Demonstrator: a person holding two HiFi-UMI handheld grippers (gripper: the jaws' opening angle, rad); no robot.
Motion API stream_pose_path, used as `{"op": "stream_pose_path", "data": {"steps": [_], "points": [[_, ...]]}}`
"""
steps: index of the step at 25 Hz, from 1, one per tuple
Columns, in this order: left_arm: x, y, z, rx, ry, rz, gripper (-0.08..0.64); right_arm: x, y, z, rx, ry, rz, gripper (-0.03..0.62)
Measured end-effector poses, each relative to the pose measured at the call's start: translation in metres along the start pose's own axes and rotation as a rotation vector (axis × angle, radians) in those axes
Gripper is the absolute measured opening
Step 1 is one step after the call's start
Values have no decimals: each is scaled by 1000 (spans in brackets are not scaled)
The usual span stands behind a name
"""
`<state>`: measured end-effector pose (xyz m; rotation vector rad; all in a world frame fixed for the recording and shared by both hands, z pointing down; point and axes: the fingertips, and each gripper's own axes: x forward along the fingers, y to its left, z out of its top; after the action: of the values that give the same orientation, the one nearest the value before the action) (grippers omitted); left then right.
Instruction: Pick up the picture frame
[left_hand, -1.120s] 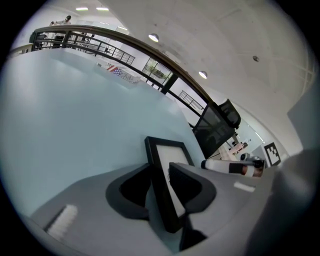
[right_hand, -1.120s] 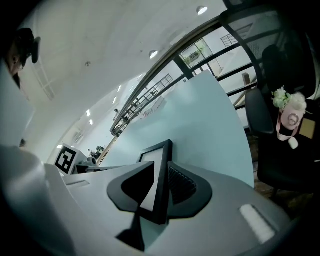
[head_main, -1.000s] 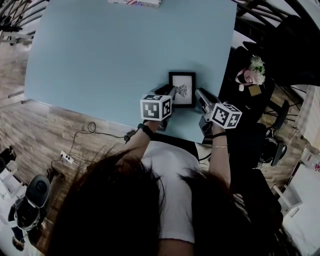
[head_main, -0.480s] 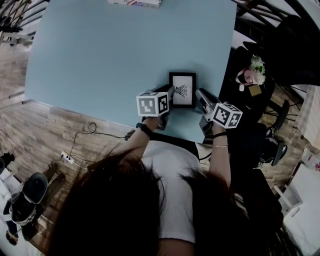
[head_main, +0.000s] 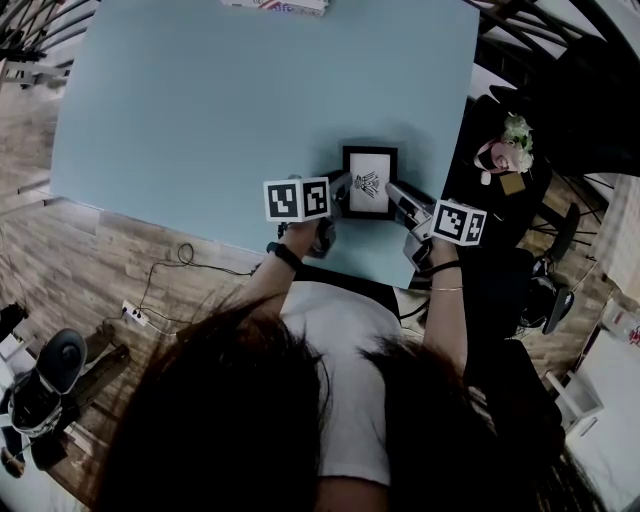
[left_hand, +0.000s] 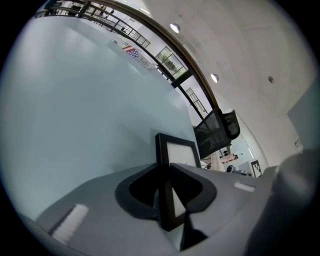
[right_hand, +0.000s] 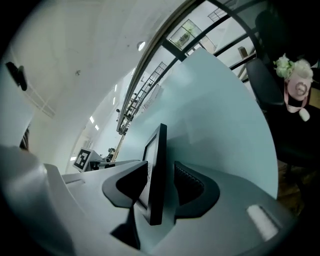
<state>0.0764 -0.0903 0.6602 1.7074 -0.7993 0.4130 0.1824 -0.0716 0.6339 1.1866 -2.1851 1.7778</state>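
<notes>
Mid-grasp, our left tool (head_main: 338, 184) pinches the picture frame (head_main: 369, 182) near the worktop's (head_main: 200, 100) front edge; our right tool (head_main: 392, 190), jaws just opened, straddles the frame's right side without pressing and must close before we lift.

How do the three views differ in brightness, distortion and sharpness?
Head view: dim, the table edges bow, dark hair fills the bottom. Left gripper view: fisheye with black corners, the picture frame sharp, foreground soft. Right gripper view: same fisheye, the railing bends.

Head view: drawing (head_main: 366, 185) inside picture frame (head_main: 370, 152) too small to read; box (head_main: 275, 5) at counter (head_main: 200, 100) far edge cut by top border; hair (head_main: 230, 420) blocks lower scene.
</notes>
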Motion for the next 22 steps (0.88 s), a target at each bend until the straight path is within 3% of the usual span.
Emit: {"op": "stream_pose_path", "data": {"steps": [11,22], "points": [[0,0,0,-50,21,-53,129,29,19,-3,85,147,119,147],[-1,1,0,-65,16,-65,129,48,31,-2,108,138,155,146]]}}
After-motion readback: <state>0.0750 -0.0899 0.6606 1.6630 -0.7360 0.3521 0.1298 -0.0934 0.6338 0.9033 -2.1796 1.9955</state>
